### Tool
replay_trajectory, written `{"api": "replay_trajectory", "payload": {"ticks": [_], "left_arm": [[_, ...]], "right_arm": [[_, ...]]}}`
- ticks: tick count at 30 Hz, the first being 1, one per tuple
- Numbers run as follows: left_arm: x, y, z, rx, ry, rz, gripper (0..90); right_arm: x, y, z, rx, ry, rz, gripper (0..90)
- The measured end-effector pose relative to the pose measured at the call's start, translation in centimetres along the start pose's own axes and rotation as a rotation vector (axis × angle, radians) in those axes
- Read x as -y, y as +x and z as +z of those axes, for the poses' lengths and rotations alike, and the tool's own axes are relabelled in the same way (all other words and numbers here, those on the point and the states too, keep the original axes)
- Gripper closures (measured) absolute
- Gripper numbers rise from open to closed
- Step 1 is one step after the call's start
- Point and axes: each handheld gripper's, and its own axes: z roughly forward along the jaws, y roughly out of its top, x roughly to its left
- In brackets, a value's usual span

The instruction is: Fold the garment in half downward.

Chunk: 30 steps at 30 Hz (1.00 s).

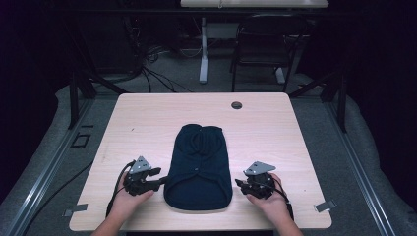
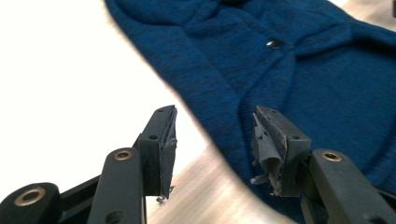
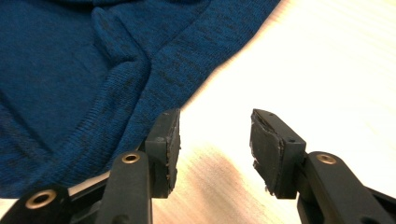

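Here a dark blue knitted garment (image 1: 198,169) lies folded flat in the near middle of the table (image 1: 147,118), its long axis running away from the person, with one gripper on either side of it. The left gripper (image 1: 158,178) sits just beside the garment's left edge, its tips right at the cloth in the high view; in the left gripper view its jaws stand wide apart with nothing pinched, the garment's edge curving across the gap beyond them and a small dark button (image 2: 273,44) showing farther up the knit. The right gripper (image 1: 239,183) rests near the garment's right edge with a narrow strip of bare wood between; its jaws too are spread wide and hold nothing, and in the right gripper view the hem lies beside the left-hand jaw. The table is pale wood with rounded corners and a small round cable port (image 1: 236,104) near its far edge. It stands on grey carpet in a dim room, with a black chair (image 1: 265,44) and another desk beyond. Bare tabletop runs broad to the left, right and far side of the garment, while its near hem lies close to the table's front edge.
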Motion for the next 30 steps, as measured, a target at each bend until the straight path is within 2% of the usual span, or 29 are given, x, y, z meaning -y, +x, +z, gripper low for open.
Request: {"api": "replay_trajectory", "payload": {"ticks": [2, 9, 13, 15, 18, 21, 22, 24, 25, 28, 30], "left_arm": [[0.1, 0.2, 0.0, 0.001, -0.001, -0.018, 49.9], [0.0, 0.2, 0.1, 0.002, 0.004, -0.011, 49.9], [0.0, 0.2, 0.1, 0.007, -0.001, -0.021, 49.9], [-0.1, 0.4, 0.3, 0.014, 0.008, -0.021, 49.9], [-0.7, 1.0, 0.5, 0.033, 0.012, -0.053, 50.4], [-1.7, 1.8, 0.7, 0.081, -0.01, -0.108, 52.8], [-2.2, 2.1, 0.9, 0.08, -0.003, -0.109, 53.3], [-3.2, 2.5, 1.4, 0.063, 0.01, -0.066, 54.7], [-3.5, 2.7, 1.7, 0.06, 0.016, -0.059, 54.8], [-4.8, 3.1, 2.5, 0.057, 0.04, -0.032, 55.8], [-5.3, 3.2, 2.9, 0.06, 0.048, -0.029, 57.2]], "right_arm": [[-0.1, 0.1, 0.2, 0.003, 0.002, -0.015, 52.1], [-0.1, 0.6, 0.8, 0.0, 0.033, -0.061, 51.5], [-0.2, 0.5, 1.0, -0.013, 0.032, -0.052, 50.4], [-0.5, 0.2, 1.1, -0.033, 0.036, -0.031, 50.5], [-1.3, -0.2, 1.1, -0.051, 0.039, -0.037, 51.4], [-2.4, -0.6, 1.2, -0.064, 0.037, -0.043, 52.9], [-2.8, -0.7, 1.3, -0.068, 0.036, -0.048, 52.9], [-3.8, -1.1, 1.8, -0.063, 0.056, -0.073, 54.6], [-4.3, -1.3, 2.1, -0.064, 0.063, -0.082, 55.9], [-5.4, -2.0, 2.8, -0.076, 0.072, -0.084, 59.2], [-6.3, -2.6, 3.4, -0.093, 0.082, -0.076, 60.6]]}}
